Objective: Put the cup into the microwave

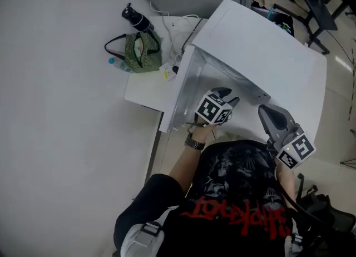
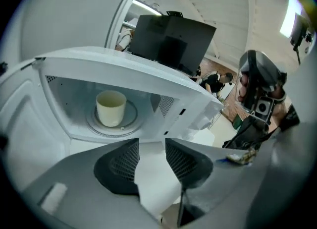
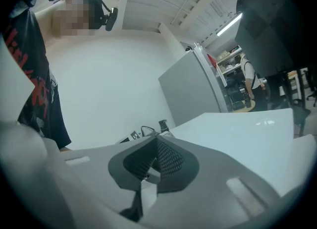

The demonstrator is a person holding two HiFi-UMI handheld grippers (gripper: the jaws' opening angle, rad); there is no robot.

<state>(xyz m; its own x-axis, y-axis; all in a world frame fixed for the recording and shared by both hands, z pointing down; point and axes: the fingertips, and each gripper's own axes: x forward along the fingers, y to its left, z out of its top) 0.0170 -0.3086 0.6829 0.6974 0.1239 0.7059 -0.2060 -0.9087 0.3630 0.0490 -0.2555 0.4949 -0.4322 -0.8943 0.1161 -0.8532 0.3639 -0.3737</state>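
A cream cup (image 2: 111,107) stands upright on the round turntable inside the white microwave (image 1: 261,50), whose door (image 1: 179,97) hangs open to the left. My left gripper (image 1: 228,95) is in front of the opening, back from the cup and pointing down into the cavity. Its jaws (image 2: 152,143) stand partly apart with nothing between them. My right gripper (image 1: 266,111) hovers to the right of the opening, over the microwave's front edge. In the right gripper view its pads (image 3: 154,141) meet at the tips and hold nothing.
The microwave sits on a white table (image 1: 146,89). Behind it lie a green striped bag (image 1: 142,52), a black bottle (image 1: 136,19), a small plastic bottle (image 1: 118,64) and cables. Office chairs stand at the far right.
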